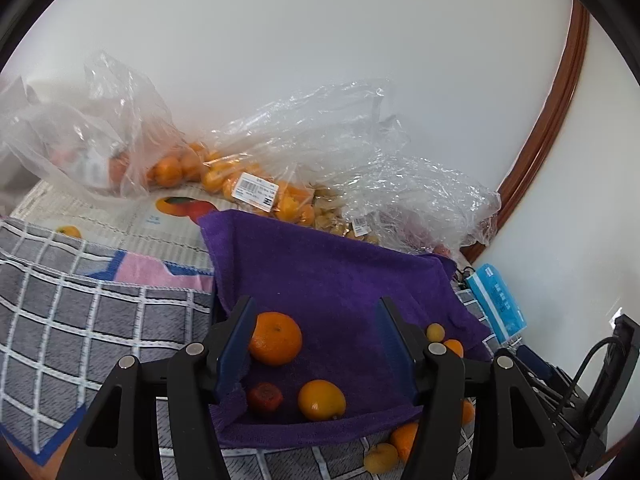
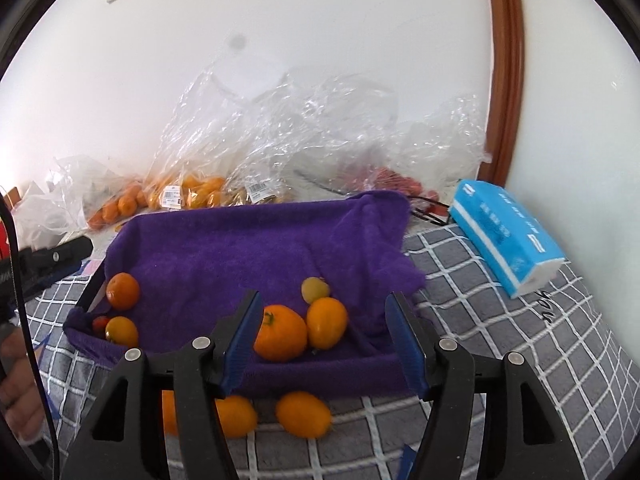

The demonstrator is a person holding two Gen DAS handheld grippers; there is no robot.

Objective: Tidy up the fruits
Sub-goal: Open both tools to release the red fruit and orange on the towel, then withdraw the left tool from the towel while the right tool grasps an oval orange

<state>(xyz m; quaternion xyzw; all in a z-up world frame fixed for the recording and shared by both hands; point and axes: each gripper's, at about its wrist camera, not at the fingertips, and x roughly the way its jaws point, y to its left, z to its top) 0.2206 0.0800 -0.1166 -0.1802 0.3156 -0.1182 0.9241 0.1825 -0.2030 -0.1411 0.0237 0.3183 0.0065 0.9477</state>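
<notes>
1. Purple and fluffy, a soft towel (image 2: 256, 248) lines a shallow tray that sits on a grey checked cloth (image 2: 500, 340).
2. The left gripper (image 1: 316, 336) is spread wide with nothing between its blue ridged fingers (image 1: 236, 344). A round orange mandarin (image 1: 275, 338) sits on the towel, just beside the left finger.
3. The right gripper (image 2: 326, 336) is wide apart too and holds nothing. A smooth orange fruit (image 2: 280, 334) and an egg-shaped yellow one (image 2: 326, 322) lie touching on the towel.
4. Two oval orange fruits (image 2: 304, 414) lie on the checked cloth by the tray's near edge.
5. Crinkly clear plastic bags (image 2: 280, 128) with more fruit sit by the white wall.
6. A blue tissue pack (image 2: 506, 234) lies to the right.
</notes>
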